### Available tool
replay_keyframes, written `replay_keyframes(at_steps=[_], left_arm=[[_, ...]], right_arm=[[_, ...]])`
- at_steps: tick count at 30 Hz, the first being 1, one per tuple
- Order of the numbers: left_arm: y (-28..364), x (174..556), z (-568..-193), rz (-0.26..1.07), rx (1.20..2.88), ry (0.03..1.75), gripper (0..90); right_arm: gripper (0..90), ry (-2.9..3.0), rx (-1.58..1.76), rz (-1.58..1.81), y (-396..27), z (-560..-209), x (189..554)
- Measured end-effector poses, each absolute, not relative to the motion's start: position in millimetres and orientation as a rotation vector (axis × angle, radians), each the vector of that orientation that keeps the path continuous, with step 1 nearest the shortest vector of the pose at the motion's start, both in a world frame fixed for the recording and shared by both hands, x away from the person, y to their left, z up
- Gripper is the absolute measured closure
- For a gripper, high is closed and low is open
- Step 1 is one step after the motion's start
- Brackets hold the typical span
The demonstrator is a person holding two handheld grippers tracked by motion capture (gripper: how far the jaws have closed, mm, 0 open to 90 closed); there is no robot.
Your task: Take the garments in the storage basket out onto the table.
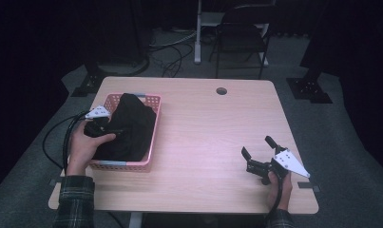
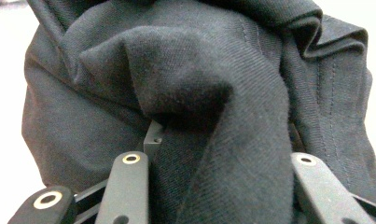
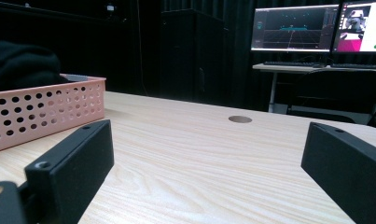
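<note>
Between the closed jaws of the left gripper (image 1: 105, 127) sits a fold of the black cloth (image 1: 129, 126), clamped tight; in the left gripper view the cloth (image 2: 213, 107) bunches up right ahead of the jaws and drapes over them. Beneath that gripper, the rest of the cloth lies heaped in the pink basket (image 1: 153, 124). Well apart to its side, the right gripper (image 1: 258, 147) rests low over the table (image 1: 208, 142), jaws spread wide and holding nothing, with the basket (image 3: 45, 112) ahead of it.

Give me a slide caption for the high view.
Left claw grips black cloth in pink basket; right claw rests open.
</note>
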State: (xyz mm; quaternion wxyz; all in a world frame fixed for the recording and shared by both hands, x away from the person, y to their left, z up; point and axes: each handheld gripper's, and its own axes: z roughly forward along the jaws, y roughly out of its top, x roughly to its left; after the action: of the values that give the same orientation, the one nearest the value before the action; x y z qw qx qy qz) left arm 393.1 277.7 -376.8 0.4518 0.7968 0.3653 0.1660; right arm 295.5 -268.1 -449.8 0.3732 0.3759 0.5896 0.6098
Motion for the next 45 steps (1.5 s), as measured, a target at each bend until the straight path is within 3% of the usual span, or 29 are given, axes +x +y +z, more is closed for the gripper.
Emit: replay_keyframes(at_steps=[16, 45], left_arm=[[286.7, 384.2, -354.2, 0.422, 1.735, 0.856, 58.5], [267.6, 368.0, -313.8, 0.39, 1.629, 0.691, 58.5]], right_arm=[[1.9, 1.51, 0.964, 1.563, -268.0, -449.8, 295.4], [1.9, 1.511, 0.962, 1.563, -268.1, -449.8, 295.5]])
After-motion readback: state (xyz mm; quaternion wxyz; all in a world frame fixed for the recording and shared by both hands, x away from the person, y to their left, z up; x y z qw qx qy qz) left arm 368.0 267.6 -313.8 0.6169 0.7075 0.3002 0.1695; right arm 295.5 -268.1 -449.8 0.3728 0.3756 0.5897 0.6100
